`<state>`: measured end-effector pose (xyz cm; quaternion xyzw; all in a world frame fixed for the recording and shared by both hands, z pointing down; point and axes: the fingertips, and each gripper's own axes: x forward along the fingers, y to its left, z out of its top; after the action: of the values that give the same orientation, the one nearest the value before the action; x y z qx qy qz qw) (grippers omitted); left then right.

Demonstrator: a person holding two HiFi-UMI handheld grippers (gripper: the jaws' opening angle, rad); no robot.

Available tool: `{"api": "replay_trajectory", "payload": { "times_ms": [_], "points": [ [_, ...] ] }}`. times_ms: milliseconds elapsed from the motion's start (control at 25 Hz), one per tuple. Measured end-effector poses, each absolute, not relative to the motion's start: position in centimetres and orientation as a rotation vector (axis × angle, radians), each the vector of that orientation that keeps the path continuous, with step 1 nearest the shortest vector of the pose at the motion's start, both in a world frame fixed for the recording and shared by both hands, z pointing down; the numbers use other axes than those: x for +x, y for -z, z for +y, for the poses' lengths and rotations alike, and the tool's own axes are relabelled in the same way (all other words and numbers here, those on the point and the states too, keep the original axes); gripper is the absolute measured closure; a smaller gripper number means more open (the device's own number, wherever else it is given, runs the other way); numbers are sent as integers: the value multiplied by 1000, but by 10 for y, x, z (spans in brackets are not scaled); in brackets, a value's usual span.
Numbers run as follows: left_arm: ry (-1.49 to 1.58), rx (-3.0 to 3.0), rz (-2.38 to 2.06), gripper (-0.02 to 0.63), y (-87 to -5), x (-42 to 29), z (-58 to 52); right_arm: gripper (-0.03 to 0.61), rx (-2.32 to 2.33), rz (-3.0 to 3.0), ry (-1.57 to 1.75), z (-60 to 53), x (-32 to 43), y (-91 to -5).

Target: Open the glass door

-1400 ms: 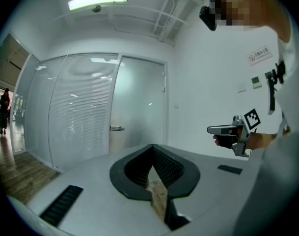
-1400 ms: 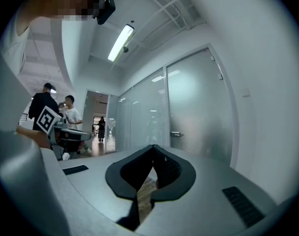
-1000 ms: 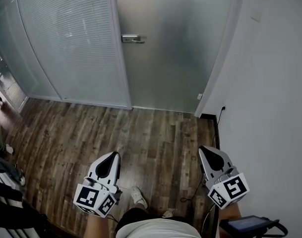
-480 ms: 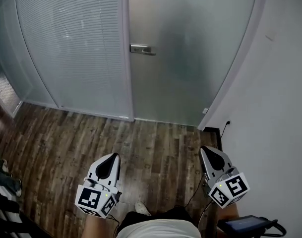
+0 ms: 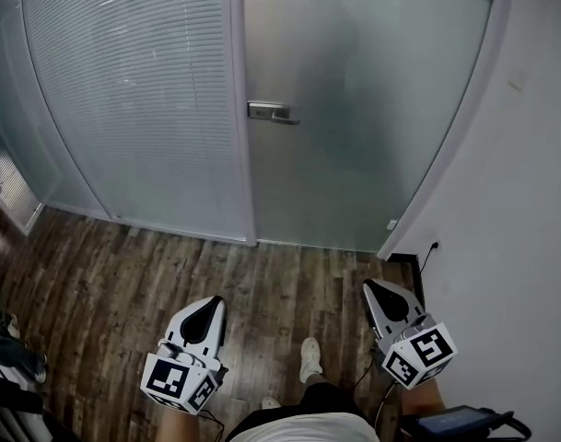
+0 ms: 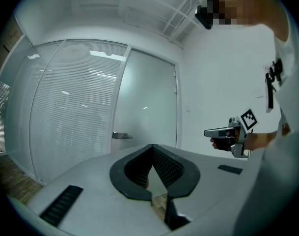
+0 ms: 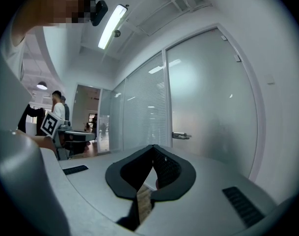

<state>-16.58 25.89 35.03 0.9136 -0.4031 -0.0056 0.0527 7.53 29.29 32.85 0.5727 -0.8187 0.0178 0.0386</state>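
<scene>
Door, head view: frosted glass door (image 5: 354,109) stands closed straight ahead, between a panel with blinds (image 5: 133,99) on its left and a white wall (image 5: 520,201) on its right.
Handle, head view: metal lever handle (image 5: 271,111) sits at the door's left edge, level, with nothing on it.
Grippers, head view: left gripper (image 5: 212,302) and right gripper (image 5: 373,288) are held low over the wood floor (image 5: 289,274). Both point toward the door and are well apart from it.
Claw, left gripper view: jaws are drawn together at the tips, with nothing between them and nothing touched.
Handle, left gripper view: lever shows above and left of the jaw tips, far off. The right gripper appears at the right edge, held level in a hand (image 6: 222,142).
Claw, right gripper view: jaws are fully together, empty, no contact.
Handle, right gripper view: lever shows above and right of the jaw tips, well apart from them, on the closed door.
Step in hand: approach, by my reading. Door unopened, lever not yet reached.
Next move: one gripper needs to come up to lever height. Its jaws must part to take the lever, or the closed tip could press down on top of it. Then lever down and door moved.
Unknown: whether the door swings toward or away from the person; frames do not tell.
</scene>
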Motion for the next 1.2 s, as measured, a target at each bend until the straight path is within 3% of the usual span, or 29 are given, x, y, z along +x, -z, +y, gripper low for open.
{"api": "replay_trajectory", "payload": {
  "times_ms": [760,1200],
  "points": [
    [-7,2747,-1310,614,-325,-46,44,577,1653,-2644,-92,60,189,-311],
    [-29,2701,-1342,614,-315,0,-28,577,1521,-2703,-152,-16,215,-313]
  ]
}}
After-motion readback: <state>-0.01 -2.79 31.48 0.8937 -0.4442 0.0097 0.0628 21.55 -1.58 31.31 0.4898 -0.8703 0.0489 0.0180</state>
